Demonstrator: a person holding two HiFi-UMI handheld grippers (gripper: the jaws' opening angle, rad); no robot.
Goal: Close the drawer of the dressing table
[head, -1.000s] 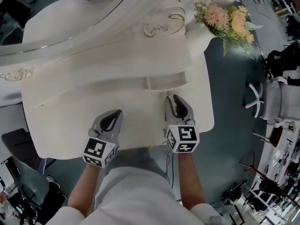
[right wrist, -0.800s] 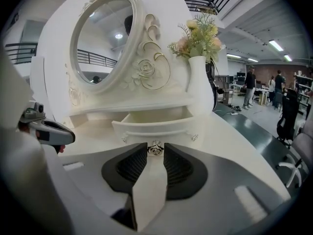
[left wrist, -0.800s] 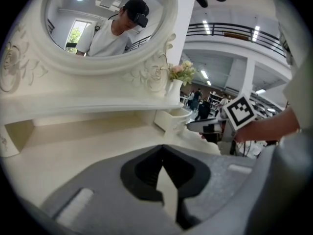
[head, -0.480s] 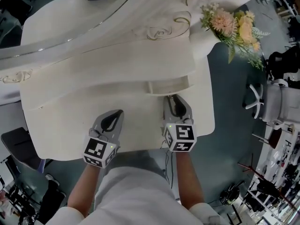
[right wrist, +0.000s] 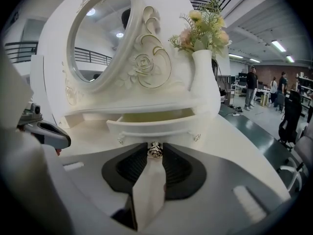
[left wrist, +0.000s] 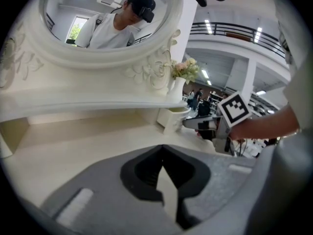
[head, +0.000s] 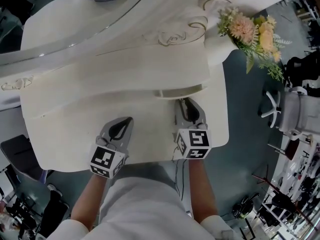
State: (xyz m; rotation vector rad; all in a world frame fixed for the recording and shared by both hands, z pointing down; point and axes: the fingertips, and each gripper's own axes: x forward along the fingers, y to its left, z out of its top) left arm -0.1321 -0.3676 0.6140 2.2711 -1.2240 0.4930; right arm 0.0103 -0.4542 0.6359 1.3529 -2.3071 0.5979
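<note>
The white dressing table [head: 70,124] has a small drawer [head: 181,90] under its upper shelf, standing a little way out. In the right gripper view the drawer front [right wrist: 154,126] shows a narrow gap above it, and its metal knob [right wrist: 154,151] sits pinched between the jaw tips. My right gripper [head: 186,104] [right wrist: 154,154] is shut on that knob. My left gripper [head: 121,125] [left wrist: 161,153] is shut and empty, low over the tabletop to the left of the drawer.
An oval mirror [head: 55,19] in a carved frame rises at the back. A white vase of pink and yellow flowers [head: 252,31] stands at the table's right end, just above the drawer. An office chair [head: 287,106] is on the floor to the right.
The right gripper has moved forward with the knob and the drawer has slid further into the table. The left gripper has stayed in place.
</note>
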